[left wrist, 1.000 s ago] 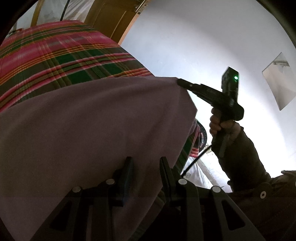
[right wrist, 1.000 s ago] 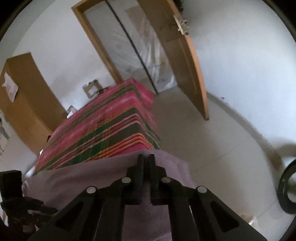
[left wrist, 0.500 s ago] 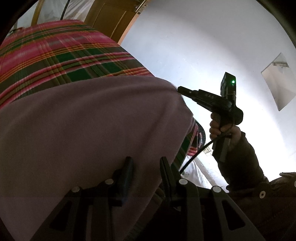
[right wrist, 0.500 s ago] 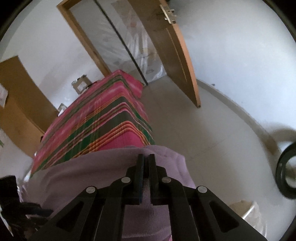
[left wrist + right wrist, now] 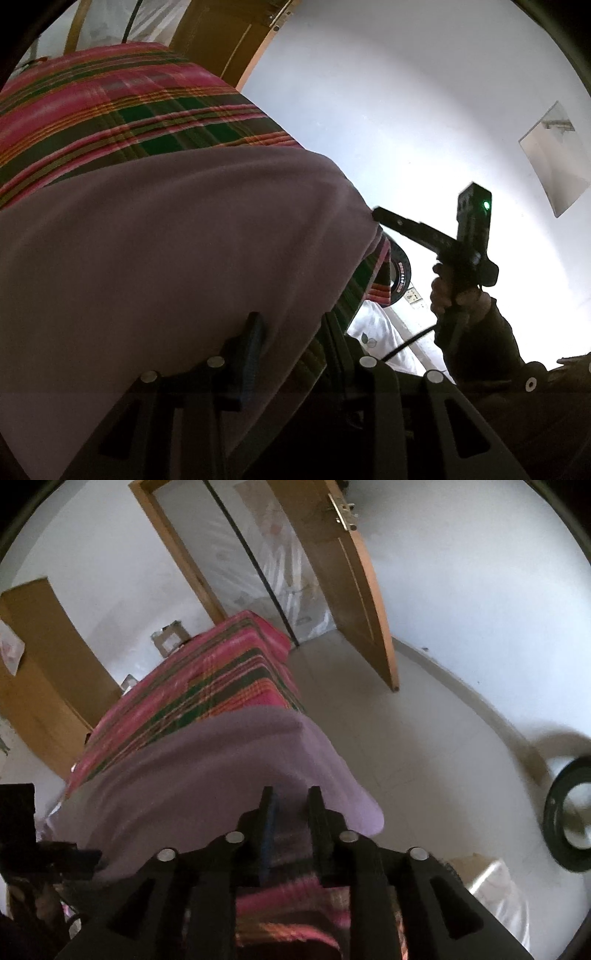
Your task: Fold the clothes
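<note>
A mauve garment (image 5: 166, 240) lies spread over a bed with a pink and green plaid cover (image 5: 129, 110). My left gripper (image 5: 291, 321) hangs over the garment's near edge. Its jaws stand apart and are opening slightly. The cloth's edge runs between them without being pinched. In the right wrist view the garment (image 5: 221, 760) drapes over the bed's corner. My right gripper (image 5: 290, 794) is opening above the cloth's near edge, and its pads are off the cloth. Seen from the left wrist, the right gripper (image 5: 380, 216) points at the garment's far corner, held in a person's hand (image 5: 443, 291).
A wooden door (image 5: 343, 583) stands open beyond the bed, and a wooden wardrobe (image 5: 40, 664) is at the left. Pale tiled floor (image 5: 424, 757) lies to the right of the bed, with a black ring-shaped object (image 5: 569, 819) on it. White fabric (image 5: 380, 332) lies by the bed.
My right gripper was shut on the garment's corner; now its jaws are apart and it has pulled back and a little down. The corner has settled on the bed. The left gripper stayed put.
</note>
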`<state>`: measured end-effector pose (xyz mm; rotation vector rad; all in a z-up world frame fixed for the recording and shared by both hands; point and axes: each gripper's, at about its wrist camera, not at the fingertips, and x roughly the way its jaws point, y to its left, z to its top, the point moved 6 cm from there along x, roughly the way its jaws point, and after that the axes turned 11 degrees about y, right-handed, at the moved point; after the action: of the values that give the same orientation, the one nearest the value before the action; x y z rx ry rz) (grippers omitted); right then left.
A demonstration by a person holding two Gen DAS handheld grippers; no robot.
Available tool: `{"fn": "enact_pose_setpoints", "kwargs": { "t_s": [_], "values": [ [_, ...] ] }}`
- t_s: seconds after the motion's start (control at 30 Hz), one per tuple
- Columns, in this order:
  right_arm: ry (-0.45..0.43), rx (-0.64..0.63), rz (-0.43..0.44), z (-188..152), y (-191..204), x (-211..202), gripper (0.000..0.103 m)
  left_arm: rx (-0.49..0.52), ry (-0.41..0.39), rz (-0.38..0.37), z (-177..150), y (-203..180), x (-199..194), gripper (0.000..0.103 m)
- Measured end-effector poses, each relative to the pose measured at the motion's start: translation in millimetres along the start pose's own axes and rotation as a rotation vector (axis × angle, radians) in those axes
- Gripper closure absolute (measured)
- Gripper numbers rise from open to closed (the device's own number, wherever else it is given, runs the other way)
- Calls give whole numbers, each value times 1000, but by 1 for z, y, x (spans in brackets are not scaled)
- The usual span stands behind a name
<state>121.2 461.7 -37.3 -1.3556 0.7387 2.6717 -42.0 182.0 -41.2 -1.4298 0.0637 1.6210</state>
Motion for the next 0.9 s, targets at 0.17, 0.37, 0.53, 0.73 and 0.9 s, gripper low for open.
{"fn": "enact_pose_setpoints", "kwargs": {
  "t_s": [0.17,0.37,0.53,0.73,0.9],
  "values": [
    [-35,-128,-101,-19,26,-13,68,-17,-19,22,-4,3,-5,70],
    [-42,-307,-238,-38,62,-10,67,-23,-32,67,-18,4,-11,70],
    [-59,-290,-161,-42,79,-9,67,-4,-38,117,-32,2,-18,68],
    [-20,-327,-89,-60,107,-2,67,30,-36,200,-44,0,-19,68],
    [32,-335,29,-73,129,10,67,59,-22,246,-49,-3,-15,67]
  ]
}}
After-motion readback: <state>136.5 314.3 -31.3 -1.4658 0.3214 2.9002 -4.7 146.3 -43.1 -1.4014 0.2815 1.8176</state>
